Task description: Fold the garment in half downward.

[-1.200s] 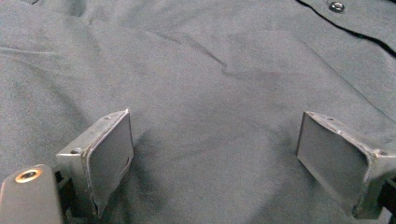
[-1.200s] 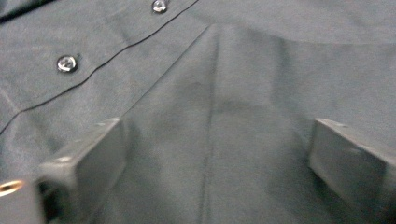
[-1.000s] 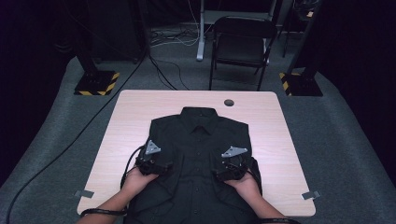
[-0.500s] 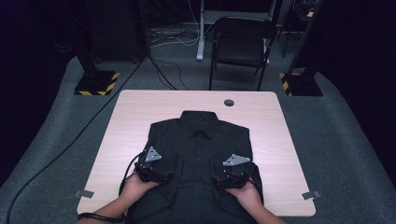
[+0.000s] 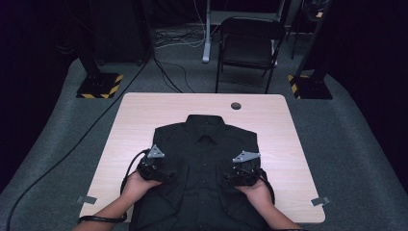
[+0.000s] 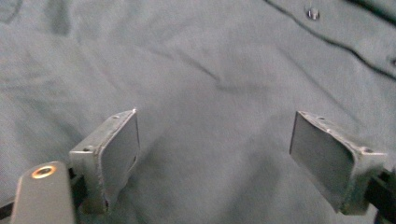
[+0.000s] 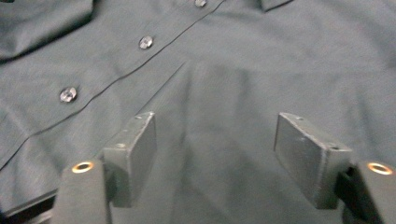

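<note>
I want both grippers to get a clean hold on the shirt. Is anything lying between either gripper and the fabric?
Nothing visible does. The left gripper and right gripper hover open directly over bare fabric of the black shirt.

Both forearms enter from bottom edge of high view, angled inward and forward; left hand [image 5: 136,185] grips black two-jaw left gripper [image 5: 155,168] with grey three-cornered plate on top, right hand [image 5: 254,189] grips matching black right gripper [image 5: 242,173]; both point forward and down; jaws on both have just been closing, pads apart, nothing pinched between them
</note>
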Available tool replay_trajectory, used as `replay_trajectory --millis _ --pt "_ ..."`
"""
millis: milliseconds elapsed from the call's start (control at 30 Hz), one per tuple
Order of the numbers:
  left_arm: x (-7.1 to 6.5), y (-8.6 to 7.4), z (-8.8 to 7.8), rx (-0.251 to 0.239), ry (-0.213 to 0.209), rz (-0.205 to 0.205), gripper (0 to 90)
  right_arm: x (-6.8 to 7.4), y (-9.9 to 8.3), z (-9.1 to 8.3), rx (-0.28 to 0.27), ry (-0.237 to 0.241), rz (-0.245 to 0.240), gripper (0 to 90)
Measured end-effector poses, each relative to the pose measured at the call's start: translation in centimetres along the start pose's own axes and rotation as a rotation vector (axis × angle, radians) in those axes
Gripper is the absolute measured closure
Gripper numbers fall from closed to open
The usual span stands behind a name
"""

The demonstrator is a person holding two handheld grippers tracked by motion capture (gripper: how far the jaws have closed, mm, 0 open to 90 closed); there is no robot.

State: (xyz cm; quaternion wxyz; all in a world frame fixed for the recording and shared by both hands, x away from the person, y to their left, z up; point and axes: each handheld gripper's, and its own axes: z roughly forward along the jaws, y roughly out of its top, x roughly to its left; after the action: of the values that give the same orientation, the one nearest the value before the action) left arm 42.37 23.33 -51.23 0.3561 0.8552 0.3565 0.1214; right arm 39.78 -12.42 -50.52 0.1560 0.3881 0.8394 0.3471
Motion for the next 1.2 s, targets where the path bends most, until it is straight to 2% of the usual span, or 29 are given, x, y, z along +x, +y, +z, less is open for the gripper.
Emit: replay_trajectory --millis 133,333,633,700,1000,1200 --pt "0.8 0.9 0.2 -0.012 0.020 0.013 15.8 -1.1 0.8 0.0 -0.001 -0.012 0.010 32.7" --pt "1.7 2.0 0.9 -0.017 0.041 0.006 15.8 -2.6 1.3 0.2 -0.009 -0.036 0.027 34.6" --pt "3.1 3.0 1.0 -0.046 0.082 -0.010 16.6 -4.6 1.8 0.2 -0.011 -0.067 0.053 37.3" --pt "3.3 3.0 1.0 -0.050 0.090 -0.010 16.6 -5.0 1.8 0.3 -0.012 -0.071 0.062 38.0" --pt "3.8 1.8 2.0 -0.041 0.070 -0.026 16.6 -6.9 2.2 0.7 -0.006 -0.109 0.073 40.7" --pt "3.9 1.4 2.3 -0.047 0.063 -0.027 16.6 -8.4 2.3 0.9 -0.009 -0.143 0.107 42.4"
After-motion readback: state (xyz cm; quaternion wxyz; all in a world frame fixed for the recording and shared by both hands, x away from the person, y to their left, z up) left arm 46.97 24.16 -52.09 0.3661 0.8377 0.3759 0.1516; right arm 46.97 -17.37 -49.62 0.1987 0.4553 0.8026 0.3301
